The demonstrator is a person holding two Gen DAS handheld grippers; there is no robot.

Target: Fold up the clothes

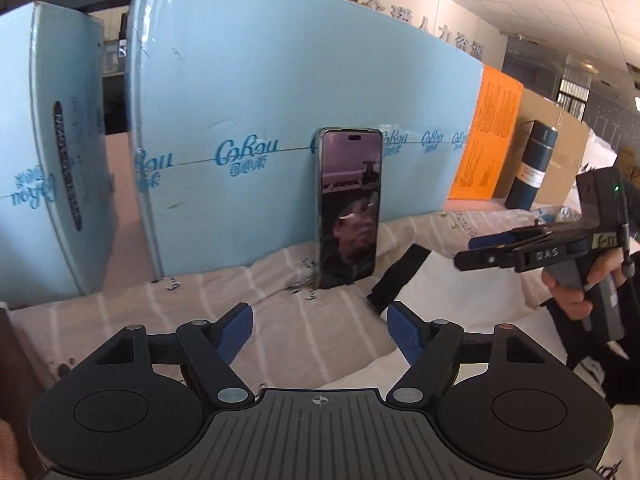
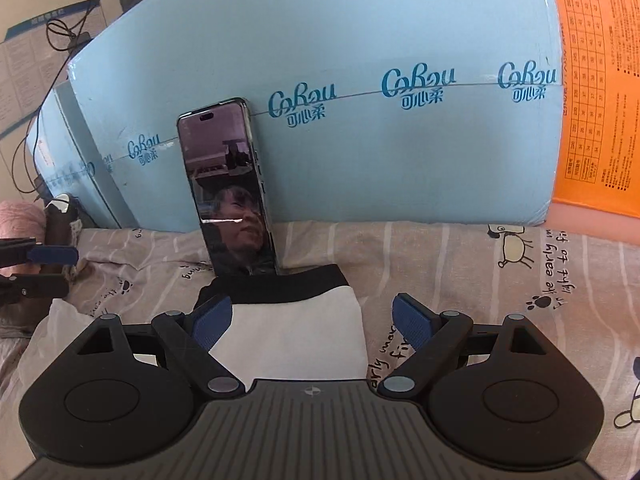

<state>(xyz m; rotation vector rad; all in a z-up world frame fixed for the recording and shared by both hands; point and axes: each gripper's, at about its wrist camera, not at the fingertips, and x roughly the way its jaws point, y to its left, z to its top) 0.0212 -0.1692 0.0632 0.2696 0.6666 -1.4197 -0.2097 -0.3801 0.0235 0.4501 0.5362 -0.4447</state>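
A white garment with a black band (image 2: 296,320) lies flat on the striped bedsheet (image 2: 460,280), its black edge toward the phone. It shows in the left wrist view as white cloth (image 1: 460,304) with a black strip (image 1: 396,276). My right gripper (image 2: 312,322) is open and empty, hovering over the garment, jaws spread to either side of it. My left gripper (image 1: 320,330) is open and empty above the sheet, left of the garment. The right gripper also shows from the side in the left wrist view (image 1: 480,250), and the left gripper in the right wrist view (image 2: 60,266).
A phone (image 1: 348,208) stands upright against a large light blue carton (image 1: 300,100) at the back of the bed. A second blue carton (image 1: 48,152) stands at the left. An orange box (image 1: 488,136) and a dark flask (image 1: 532,164) stand at the right.
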